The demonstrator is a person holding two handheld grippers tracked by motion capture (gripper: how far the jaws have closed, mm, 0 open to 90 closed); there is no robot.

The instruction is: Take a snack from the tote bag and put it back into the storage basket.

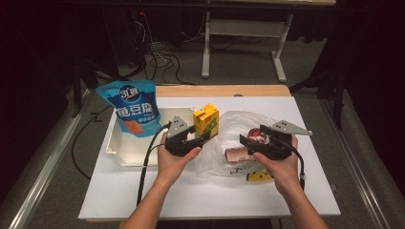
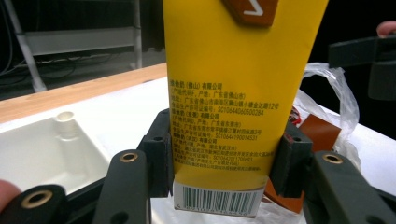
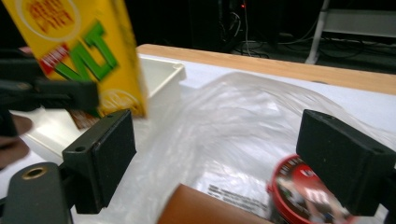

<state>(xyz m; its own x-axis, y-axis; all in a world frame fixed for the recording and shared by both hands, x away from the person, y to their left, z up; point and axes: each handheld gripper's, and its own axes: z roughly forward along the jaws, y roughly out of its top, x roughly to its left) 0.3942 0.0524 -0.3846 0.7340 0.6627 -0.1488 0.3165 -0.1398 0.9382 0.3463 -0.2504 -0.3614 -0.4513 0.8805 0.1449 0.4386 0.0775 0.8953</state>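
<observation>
From the high view I see my left gripper point(image 1: 203, 136) clamped on the yellow carton point(image 1: 206, 120), held just right of the white tray point(image 1: 125, 151); a blue pouch point(image 1: 131, 109) leans at the tray's far corner. My right gripper point(image 1: 251, 138) sits over the plastic bag point(image 1: 228, 143).

In the left gripper view, both pads press the carton's point(image 2: 233, 93) sides, above its barcode.

In the right gripper view, my jaws stand wide with nothing between the pads, above the bag point(image 3: 243, 135) and a red tin point(image 3: 303, 196); the carton point(image 3: 84, 51) hangs to the left.
</observation>
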